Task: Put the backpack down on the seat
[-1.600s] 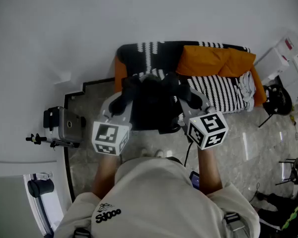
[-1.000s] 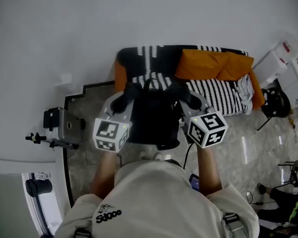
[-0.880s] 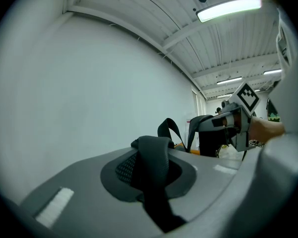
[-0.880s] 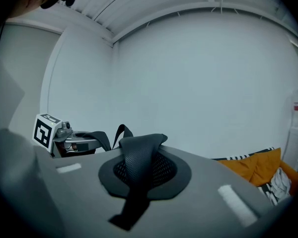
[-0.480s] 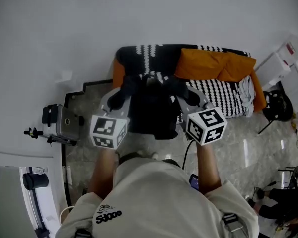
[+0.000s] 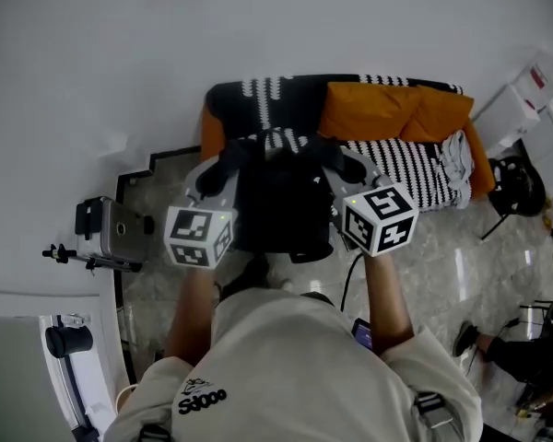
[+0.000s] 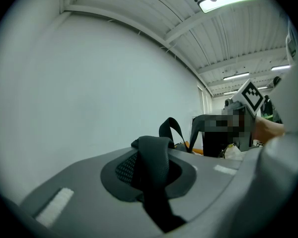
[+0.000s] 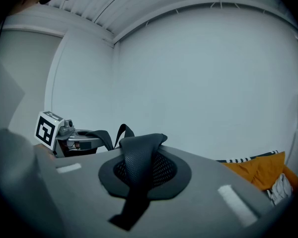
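Observation:
In the head view a black backpack hangs in front of me between both grippers, over the front edge of the sofa seat, which has a black-and-white striped cover. My left gripper is shut on the left shoulder strap. The right gripper is shut on the right shoulder strap. Each gripper view shows a padded mesh strap pinched between the jaws, with the white wall behind. The bag's bottom is hidden under its body.
Orange cushions lie along the sofa back and a white cloth at its right end. A device on a tripod stands to the left on the marble floor. White boxes and a round black object are at right.
Both grippers and the backpack have shifted a little up and left toward the sofa. Both grips on the straps are unchanged.

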`<state>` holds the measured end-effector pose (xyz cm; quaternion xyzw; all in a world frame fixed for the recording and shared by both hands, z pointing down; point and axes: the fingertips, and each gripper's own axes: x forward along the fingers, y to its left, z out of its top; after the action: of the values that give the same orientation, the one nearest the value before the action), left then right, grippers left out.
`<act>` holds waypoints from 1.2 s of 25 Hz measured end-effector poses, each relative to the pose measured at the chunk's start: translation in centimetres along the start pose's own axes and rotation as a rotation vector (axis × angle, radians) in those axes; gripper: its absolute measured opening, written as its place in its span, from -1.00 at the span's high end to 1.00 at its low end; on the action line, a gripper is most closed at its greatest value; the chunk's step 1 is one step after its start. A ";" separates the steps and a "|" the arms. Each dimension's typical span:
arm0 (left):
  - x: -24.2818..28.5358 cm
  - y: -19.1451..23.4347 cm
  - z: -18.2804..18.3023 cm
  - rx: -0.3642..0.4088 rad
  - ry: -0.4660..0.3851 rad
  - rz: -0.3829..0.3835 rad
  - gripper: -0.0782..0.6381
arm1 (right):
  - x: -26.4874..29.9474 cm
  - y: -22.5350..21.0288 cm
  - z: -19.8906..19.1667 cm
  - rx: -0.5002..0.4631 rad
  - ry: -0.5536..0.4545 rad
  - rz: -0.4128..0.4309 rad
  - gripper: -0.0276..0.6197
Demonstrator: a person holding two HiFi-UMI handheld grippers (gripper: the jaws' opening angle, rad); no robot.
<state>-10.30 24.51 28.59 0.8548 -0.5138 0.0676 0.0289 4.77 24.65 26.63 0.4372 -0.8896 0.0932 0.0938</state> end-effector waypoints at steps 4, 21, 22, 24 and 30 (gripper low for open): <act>2.2 0.6 -0.5 -0.009 0.005 -0.016 0.66 | 1.4 -1.6 -0.2 0.014 0.023 -0.008 0.87; 14.1 8.7 0.7 -0.027 -0.003 -0.076 0.67 | 12.5 -7.8 3.0 -0.019 0.088 -0.061 0.87; 14.7 9.3 0.8 -0.023 0.000 -0.080 0.67 | 13.2 -8.1 3.3 -0.017 0.089 -0.067 0.87; 15.9 10.4 1.0 -0.020 0.004 -0.088 0.67 | 14.5 -8.7 3.7 -0.015 0.092 -0.075 0.87; 19.2 13.6 1.2 -0.028 0.016 -0.108 0.66 | 18.4 -10.1 4.5 0.007 0.114 -0.083 0.87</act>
<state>-13.28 1.21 29.87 0.8801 -0.4676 0.0659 0.0486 1.41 3.46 27.74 0.4678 -0.8636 0.1175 0.1466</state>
